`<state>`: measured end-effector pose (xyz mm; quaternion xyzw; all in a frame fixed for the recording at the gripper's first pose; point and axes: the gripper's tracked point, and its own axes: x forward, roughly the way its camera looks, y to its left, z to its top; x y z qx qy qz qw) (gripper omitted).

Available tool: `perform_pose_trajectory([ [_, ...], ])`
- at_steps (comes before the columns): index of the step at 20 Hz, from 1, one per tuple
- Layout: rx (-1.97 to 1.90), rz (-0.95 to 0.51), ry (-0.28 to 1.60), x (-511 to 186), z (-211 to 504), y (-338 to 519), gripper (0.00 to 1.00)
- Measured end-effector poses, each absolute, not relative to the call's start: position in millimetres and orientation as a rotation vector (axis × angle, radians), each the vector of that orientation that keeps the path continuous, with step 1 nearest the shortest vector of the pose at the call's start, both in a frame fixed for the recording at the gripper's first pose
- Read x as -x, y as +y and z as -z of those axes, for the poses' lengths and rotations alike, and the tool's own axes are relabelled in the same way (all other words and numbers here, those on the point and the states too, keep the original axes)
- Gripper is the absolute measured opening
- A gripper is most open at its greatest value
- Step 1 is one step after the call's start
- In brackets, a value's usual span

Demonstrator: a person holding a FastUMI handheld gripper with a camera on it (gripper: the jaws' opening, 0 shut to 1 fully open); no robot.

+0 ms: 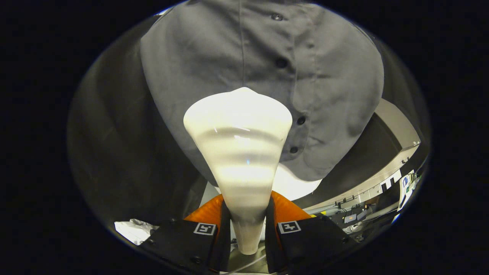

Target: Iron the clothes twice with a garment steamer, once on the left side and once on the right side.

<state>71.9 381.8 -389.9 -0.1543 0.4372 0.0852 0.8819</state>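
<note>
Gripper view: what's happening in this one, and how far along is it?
A hand-held gripper has both fingers clamped on the narrow handle of a white garment steamer. The steamer's wide head points up at a grey button-up shirt hanging ahead of it, close to the fabric just beside the button placket. Whether the head touches the cloth cannot be told, and no steam is visible.

The wide white cone-shaped steamer head (237, 152) is covering the lower middle of the grey buttoned shirt (324, 76); whether its front edge is touching the cloth cannot be told. The shirt's collar and shoulders are running out of sight above. The claw (248, 233) is hiding the steamer's narrow handle end. Small cluttered items (355, 217) beyond the fingers are staying too tiny to identify.
</note>
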Motion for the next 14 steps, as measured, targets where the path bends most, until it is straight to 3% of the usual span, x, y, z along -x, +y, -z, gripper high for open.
perform_pose_trajectory([
  [7, 0.226, -0.147, 0.727, -100, 276, 369, 0.45],
  [14, 0.141, -0.063, 0.477, -108, 146, 282, 0.45],
])
